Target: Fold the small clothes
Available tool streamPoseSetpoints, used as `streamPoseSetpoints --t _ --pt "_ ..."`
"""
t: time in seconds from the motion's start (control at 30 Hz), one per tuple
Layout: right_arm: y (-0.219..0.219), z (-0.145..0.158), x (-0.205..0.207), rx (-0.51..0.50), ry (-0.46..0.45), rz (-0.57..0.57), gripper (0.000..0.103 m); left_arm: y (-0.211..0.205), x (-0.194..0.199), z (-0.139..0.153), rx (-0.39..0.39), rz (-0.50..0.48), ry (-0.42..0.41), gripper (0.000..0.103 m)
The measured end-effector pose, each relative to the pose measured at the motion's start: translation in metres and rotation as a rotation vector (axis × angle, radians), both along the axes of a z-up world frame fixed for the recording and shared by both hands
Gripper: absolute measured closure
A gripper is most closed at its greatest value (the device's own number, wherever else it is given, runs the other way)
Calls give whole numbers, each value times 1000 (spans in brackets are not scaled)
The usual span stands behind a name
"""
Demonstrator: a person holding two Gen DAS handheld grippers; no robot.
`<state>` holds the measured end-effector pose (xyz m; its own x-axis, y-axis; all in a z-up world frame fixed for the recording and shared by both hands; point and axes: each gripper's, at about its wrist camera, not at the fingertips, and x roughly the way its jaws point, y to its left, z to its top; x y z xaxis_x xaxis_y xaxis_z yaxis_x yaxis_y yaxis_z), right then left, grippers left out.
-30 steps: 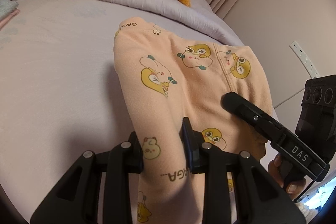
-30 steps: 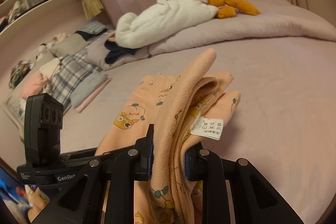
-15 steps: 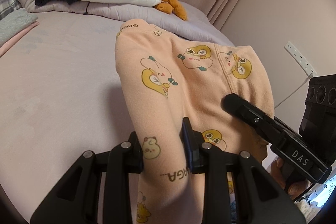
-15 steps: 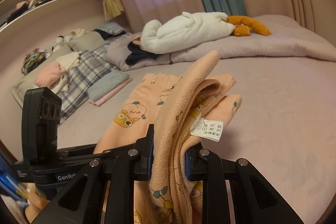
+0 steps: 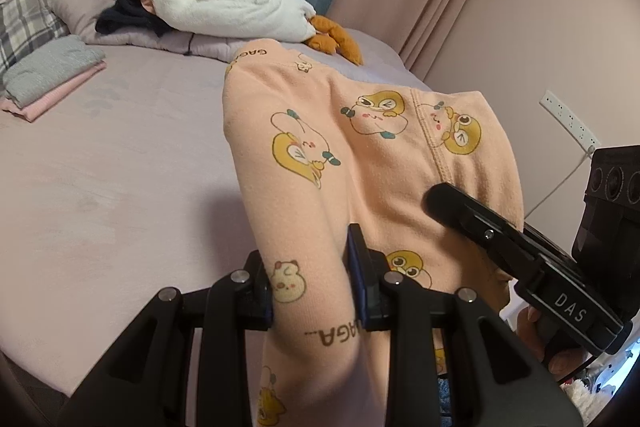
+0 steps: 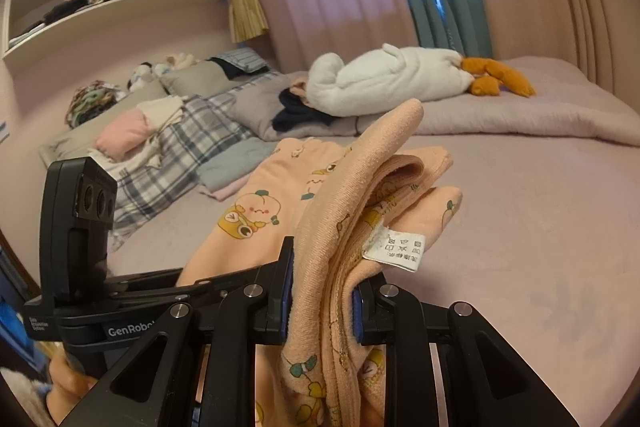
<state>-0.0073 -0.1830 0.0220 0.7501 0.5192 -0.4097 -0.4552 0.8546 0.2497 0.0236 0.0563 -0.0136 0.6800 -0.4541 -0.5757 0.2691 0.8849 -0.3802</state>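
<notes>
While both grippers' fingers clamp peach garment [image 5: 372, 163], only right view shows care label [image 6: 394, 247].

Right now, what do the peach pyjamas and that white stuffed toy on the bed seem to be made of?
The peach pyjamas look like soft knit cotton, matt, with fine ribs at the folded edge and printed cartoon animals; the fibre itself I cannot tell. The white stuffed toy looks like fluffy fleece or plush, with a deep fuzzy pile.
</notes>
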Motion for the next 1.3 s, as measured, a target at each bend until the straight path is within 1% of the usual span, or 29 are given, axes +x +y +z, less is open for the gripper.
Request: streamPoseSetpoints --t 0.33,0.6,1.0,1.3 --pt "16 15 -12 7 -57 37 78 14 -29 19 7 38 -57 74" --pt "20 20 -18 10 -81 53 78 16 -43 27 23 51 -82 74" --pt "20 23 -14 14 -100 69 78 17 -51 36 33 59 -99 74" --pt "19 23 -11 18 -101 74 78 18 -50 38 40 57 -102 74"
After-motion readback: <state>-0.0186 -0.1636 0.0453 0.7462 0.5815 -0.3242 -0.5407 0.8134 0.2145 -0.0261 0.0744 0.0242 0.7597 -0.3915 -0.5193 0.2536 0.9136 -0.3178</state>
